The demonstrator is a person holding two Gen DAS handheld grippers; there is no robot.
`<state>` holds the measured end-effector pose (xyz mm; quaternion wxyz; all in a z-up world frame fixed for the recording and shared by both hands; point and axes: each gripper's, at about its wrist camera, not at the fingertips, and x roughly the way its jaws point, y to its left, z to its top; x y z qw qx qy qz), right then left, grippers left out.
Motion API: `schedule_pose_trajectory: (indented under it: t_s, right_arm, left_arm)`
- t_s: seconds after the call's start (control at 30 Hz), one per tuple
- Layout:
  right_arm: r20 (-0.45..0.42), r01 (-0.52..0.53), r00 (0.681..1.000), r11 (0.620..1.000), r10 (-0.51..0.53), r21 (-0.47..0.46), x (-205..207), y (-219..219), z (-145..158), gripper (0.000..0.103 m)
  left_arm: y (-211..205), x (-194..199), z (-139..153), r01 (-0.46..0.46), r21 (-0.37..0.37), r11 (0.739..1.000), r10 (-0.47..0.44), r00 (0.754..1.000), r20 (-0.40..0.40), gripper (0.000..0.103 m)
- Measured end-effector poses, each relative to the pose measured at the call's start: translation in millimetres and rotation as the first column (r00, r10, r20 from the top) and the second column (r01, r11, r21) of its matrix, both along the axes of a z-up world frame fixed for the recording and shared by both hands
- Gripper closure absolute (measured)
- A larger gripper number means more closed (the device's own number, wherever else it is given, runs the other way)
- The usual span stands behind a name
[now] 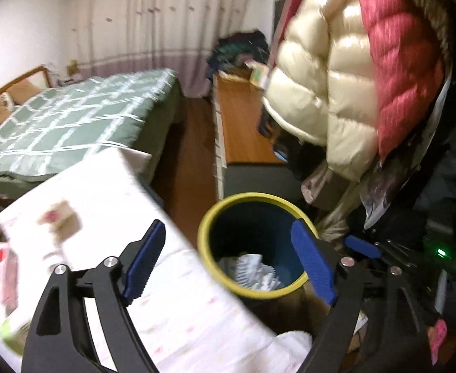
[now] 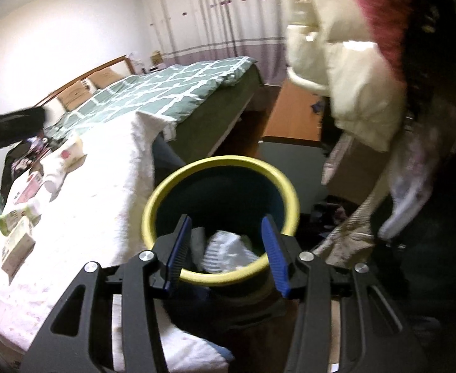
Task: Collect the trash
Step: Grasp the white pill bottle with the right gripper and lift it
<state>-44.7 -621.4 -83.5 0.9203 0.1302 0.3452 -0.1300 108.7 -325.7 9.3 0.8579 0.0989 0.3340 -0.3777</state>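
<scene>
A dark blue trash bin with a yellow rim (image 1: 211, 223) stands on the floor beside a white-covered table; it also shows in the right wrist view (image 2: 153, 199). White crumpled trash (image 1: 256, 272) lies inside it (image 2: 228, 250). My left gripper (image 1: 228, 239) is open and empty, over the bin's near left edge. My right gripper (image 2: 226, 228) is open and empty, right above the bin's mouth. The right gripper's blue fingertip (image 1: 361, 246) shows at the right in the left wrist view. Several small boxes and packets (image 2: 19, 245) lie on the table (image 2: 97, 192).
A bed with a green checked cover (image 1: 72, 124) stands behind the table. Puffy cream and red jackets (image 1: 337, 77) hang at the right, above the bin. A wooden cabinet (image 1: 243, 124) with clothes piled on it stands by the curtain. Clothes lie on the floor at the right (image 2: 337, 214).
</scene>
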Motion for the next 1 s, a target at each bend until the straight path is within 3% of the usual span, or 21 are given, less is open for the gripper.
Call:
schedule_pose_trajectory:
  t_s: [0.1,0.23,0.33,0.57,0.77,1.0]
  right_arm:
    - [0.008,-0.056,0.998,0.998,0.056,0.008,12.4,20.3,1.5,0.056]
    - [0.001,-0.185,0.983,0.983,0.185,0.013,36.5,64.7,1.8,0.053]
    - [-0.004,-0.293,0.956,0.956,0.293,0.029,56.0,106.4,2.6,0.053]
    - [-0.015,-0.472,0.881,0.881,0.472,0.031,103.6,198.3,6.3,0.053]
    - [-0.037,-0.520,0.853,0.853,0.521,0.040,169.8,247.1,16.3,0.053]
    - [-0.125,-0.502,0.854,0.863,0.504,0.054,261.9,284.7,-1.2,0.053]
  left_arm:
    - [61.3,-6.4,13.0,-0.102,-0.049,0.994,0.103,0.995,0.017,0.015]
    - [141.0,-16.1,17.3,-0.273,-0.064,0.960,0.276,0.960,0.047,0.014]
    - [203.8,-27.0,13.1,-0.422,-0.043,0.906,0.424,0.902,0.077,0.014]
    - [306.0,-48.7,-1.8,-0.603,-0.037,0.797,0.604,0.794,0.067,0.013]
    - [343.8,-50.7,-21.6,-0.638,-0.052,0.769,0.639,0.769,0.011,0.013]
    - [344.2,-44.9,-37.3,-0.616,-0.066,0.785,0.615,0.788,-0.036,0.013]
